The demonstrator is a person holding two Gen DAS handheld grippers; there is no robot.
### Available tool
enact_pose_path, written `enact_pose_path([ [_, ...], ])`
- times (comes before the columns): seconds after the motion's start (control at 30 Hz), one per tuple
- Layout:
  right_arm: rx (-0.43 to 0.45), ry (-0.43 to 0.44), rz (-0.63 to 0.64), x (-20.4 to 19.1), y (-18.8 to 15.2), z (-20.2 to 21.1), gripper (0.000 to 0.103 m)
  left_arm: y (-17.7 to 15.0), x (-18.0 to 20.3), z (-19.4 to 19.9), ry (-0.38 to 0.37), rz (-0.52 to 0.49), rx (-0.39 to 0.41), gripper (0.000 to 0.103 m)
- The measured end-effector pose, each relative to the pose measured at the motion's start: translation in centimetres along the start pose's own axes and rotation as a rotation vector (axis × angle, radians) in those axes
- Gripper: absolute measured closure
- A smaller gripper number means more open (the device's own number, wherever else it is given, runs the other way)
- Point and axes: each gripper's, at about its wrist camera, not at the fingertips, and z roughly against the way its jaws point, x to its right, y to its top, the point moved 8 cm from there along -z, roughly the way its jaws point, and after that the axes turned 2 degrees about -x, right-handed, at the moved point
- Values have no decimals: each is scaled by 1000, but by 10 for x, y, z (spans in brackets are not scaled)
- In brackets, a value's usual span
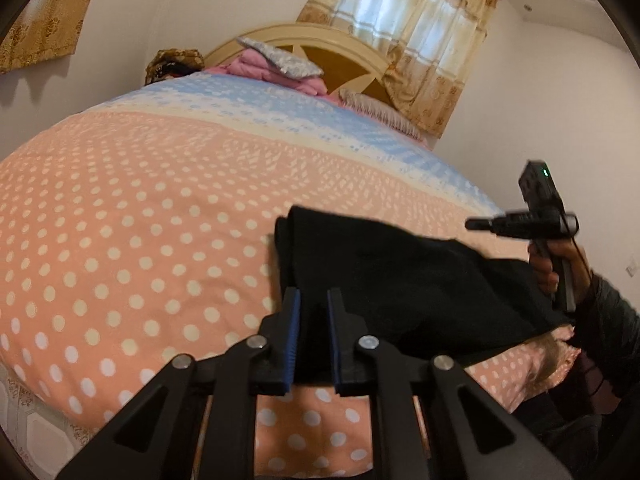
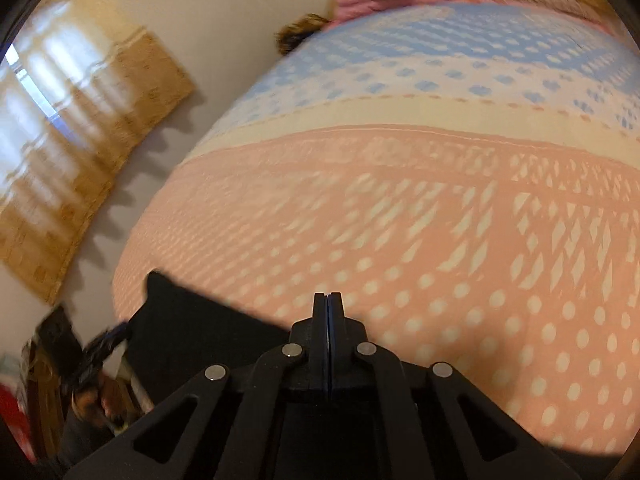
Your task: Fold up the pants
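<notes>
L jaws clamp black pants [image 1: 400, 280] w/ bunched edge; R jaws closed.

A bed [image 1: 120, 208] with a peach polka-dot cover banded blue toward the headboard. Black pants [image 1: 400, 280] lie at its near edge. Pink bedding [image 1: 256, 66] and pillows [image 1: 280, 56] sit at the head.

No text, label, brand, number or sign can be read in either view. The bedspread [image 1: 120, 208] carries only dots and woven patterns, the curtains [image 1: 424, 40] at the upper right of the left wrist view show a floral print without lettering, and the small plate on the wall [image 1: 633, 268] at the right edge is too small to read.
</notes>
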Motion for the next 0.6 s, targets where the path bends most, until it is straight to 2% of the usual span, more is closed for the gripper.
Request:
enact_pose_path([
  [0.07,-4,8,100,-29,-19,15,67,3,-2,4,-19,16,6,89],
  [0.1,-11,19,140,-38,-27,20,39,3,-2,3,-30,24,6,89],
  [0.13,-11,40,178,-53,-38,24,34,2,-2,1,-35,30,1,89],
  [0.2,-23,86,270,-84,-64,30,34,-3,1,-5,-30,22,-18,89],
  [0.27,-73,64,360,-107,-92,22,34,-8,4,-12,-29,20,-46,89],
  [0.33,-93,41,443,-125,-116,13,51,-11,7,-14,-27,14,-52,89],
  [0.47,-131,-85,582,-136,-140,-15,60,-12,12,-12,-46,18,-58,89],
  [0.53,-133,-117,558,-127,-137,-24,82,-14,12,-14,-29,21,-63,89],
  [0.57,-130,-106,531,-123,-134,-24,87,-15,12,-15,-26,19,-65,93],
  [0.6,-132,-78,507,-121,-132,-22,97,-16,12,-14,-21,13,-64,95],
])
